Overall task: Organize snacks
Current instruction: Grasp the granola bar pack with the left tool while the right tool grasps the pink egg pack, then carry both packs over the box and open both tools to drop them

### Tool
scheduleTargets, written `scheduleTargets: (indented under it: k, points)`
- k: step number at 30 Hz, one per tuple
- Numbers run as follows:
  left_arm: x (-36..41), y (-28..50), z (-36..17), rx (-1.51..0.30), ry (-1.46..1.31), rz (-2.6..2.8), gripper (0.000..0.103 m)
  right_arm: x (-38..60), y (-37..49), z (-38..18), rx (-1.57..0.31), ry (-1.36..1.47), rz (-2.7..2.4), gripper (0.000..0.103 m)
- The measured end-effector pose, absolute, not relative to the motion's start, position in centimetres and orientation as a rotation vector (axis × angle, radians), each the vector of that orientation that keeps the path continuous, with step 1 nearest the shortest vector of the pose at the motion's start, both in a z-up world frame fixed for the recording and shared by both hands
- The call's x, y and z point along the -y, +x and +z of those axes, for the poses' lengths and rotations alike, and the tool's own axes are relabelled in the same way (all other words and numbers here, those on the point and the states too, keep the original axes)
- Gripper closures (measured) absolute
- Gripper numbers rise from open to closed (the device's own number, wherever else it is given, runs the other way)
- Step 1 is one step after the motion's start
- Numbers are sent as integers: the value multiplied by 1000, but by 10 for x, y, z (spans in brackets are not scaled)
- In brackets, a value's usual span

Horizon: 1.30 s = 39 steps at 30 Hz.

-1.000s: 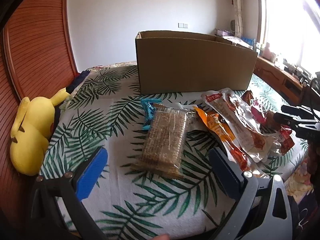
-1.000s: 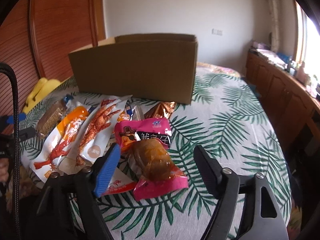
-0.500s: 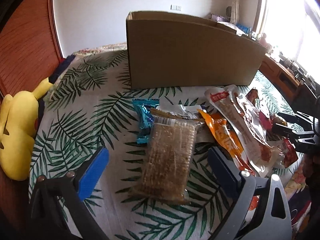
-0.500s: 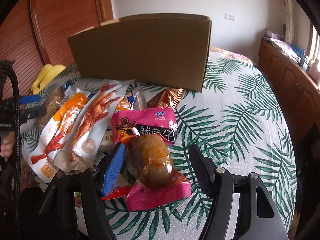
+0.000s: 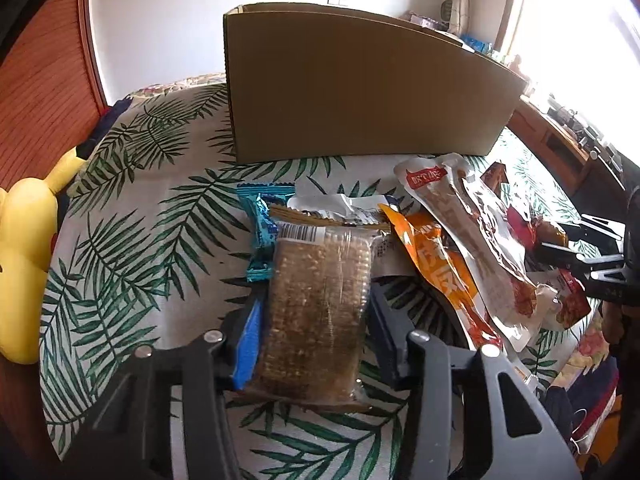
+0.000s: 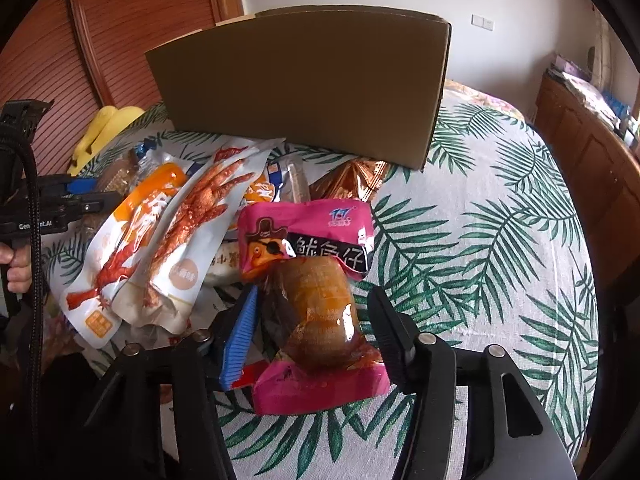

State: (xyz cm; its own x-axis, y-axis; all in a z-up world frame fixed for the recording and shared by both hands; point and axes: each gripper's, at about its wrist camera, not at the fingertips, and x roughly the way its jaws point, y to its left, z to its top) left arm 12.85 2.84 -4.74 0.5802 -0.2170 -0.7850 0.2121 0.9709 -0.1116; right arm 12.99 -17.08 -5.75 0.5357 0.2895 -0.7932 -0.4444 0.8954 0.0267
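Observation:
A clear pack of brown biscuits (image 5: 316, 312) lies on the leaf-print cloth. My left gripper (image 5: 316, 336) is closing, and its pads touch both long sides of the pack. A pink pouch with a brown snack inside (image 6: 316, 304) lies between the fingers of my right gripper (image 6: 314, 332). Those jaws are also closing, and a gap still shows on the right side. An open cardboard box (image 5: 360, 92) (image 6: 304, 88) stands behind the snack pile. The pile holds a chicken-feet pouch (image 6: 188, 232), an orange pouch (image 5: 436, 268) and a blue wrapper (image 5: 260, 232).
A yellow plush toy (image 5: 24, 256) lies at the cloth's left edge by a wooden slatted door. A wooden cabinet (image 6: 592, 148) runs along the right. The leaf-print cloth (image 6: 500, 240) is bare to the right of the pile. A hand (image 6: 16, 268) holds the left gripper's handle.
My left gripper moved forward around the biscuit pack, and its wide jaws came in onto the pack's sides. My right gripper's jaws narrowed around the pink pouch.

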Motion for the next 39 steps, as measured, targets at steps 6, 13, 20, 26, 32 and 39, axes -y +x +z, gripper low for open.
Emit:
scheduleTargets:
  k: [6, 13, 20, 26, 32, 39]
  points:
    - [-33, 122, -42, -902, -28, -260, 60, 177, 131, -58, -919, -162, 461, 53]
    - [-40, 113, -18, -849, -52, -262, 60, 178, 132, -56, -919, -148, 466, 61]
    - [-33, 107, 4, -806, -55, -282, 60, 178, 124, -47, -880, -147, 460, 62]
    - [-22, 113, 20, -780, -33, -292, 60, 177, 117, -25, -826, -159, 455, 62]
    - [-16, 130, 38, -757, -8, -291, 60, 176, 125, 5, -776, -166, 447, 62]
    - [-11, 151, 64, -705, 4, -294, 60, 172, 138, 39, -705, -159, 455, 62]
